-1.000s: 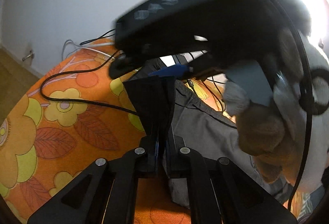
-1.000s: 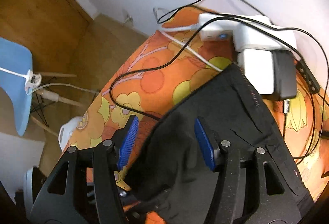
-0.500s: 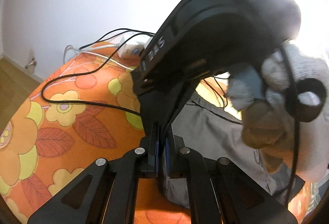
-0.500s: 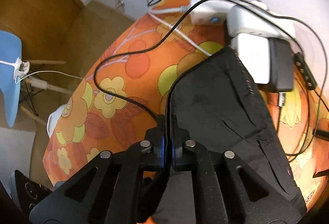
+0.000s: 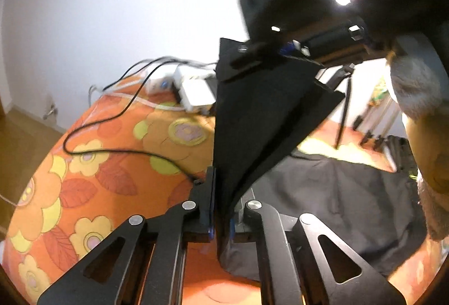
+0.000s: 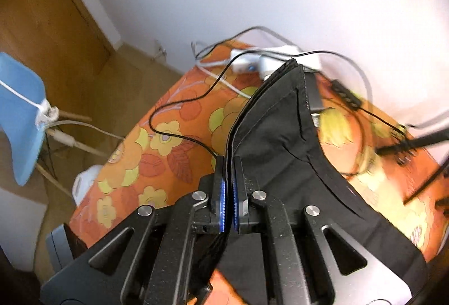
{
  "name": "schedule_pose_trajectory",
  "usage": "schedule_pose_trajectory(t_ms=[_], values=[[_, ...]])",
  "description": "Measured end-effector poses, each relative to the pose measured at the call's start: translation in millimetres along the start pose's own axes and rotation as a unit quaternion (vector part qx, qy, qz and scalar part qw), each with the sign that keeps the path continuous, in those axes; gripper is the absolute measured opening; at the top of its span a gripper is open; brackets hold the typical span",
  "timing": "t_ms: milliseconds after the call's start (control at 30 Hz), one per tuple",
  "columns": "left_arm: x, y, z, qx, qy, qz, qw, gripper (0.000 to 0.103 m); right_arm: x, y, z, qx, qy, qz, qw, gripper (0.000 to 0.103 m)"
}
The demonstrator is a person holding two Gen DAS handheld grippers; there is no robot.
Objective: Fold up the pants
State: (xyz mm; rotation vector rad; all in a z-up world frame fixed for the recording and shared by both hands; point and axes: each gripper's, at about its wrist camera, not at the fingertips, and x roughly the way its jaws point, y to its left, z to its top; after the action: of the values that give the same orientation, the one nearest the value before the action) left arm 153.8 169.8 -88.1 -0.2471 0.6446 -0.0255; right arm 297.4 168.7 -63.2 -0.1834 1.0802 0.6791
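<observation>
While clamped in both grippers, pants hang lifted between.

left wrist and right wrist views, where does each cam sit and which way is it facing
Left wrist: on the left gripper, facing across the orange floral cloth to the wall; right gripper and a gloved hand show.
Right wrist: on the right gripper, angled down at the table corner and a blue chair.
Shared: black pants pinched by both, white power strip.
</observation>
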Motion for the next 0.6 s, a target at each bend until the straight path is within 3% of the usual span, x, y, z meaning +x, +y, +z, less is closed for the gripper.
schedule_pose_trajectory(t_ms=[367, 600], values=[[-46.1, -96.3, 11.1, 0.057, -0.006, -0.067, 0.9961, 0.005, -139.3, -69.6, -64.0, 0.063, -0.079, -0.006, 0.995, 0.004], [-57.7, -199.1, -0.3, 0.107, -0.001, -0.116, 0.9874, 0.005, -218.8, -134.4, -124.8, 0.098, -0.117, -0.025, 0.988, 0.004]])
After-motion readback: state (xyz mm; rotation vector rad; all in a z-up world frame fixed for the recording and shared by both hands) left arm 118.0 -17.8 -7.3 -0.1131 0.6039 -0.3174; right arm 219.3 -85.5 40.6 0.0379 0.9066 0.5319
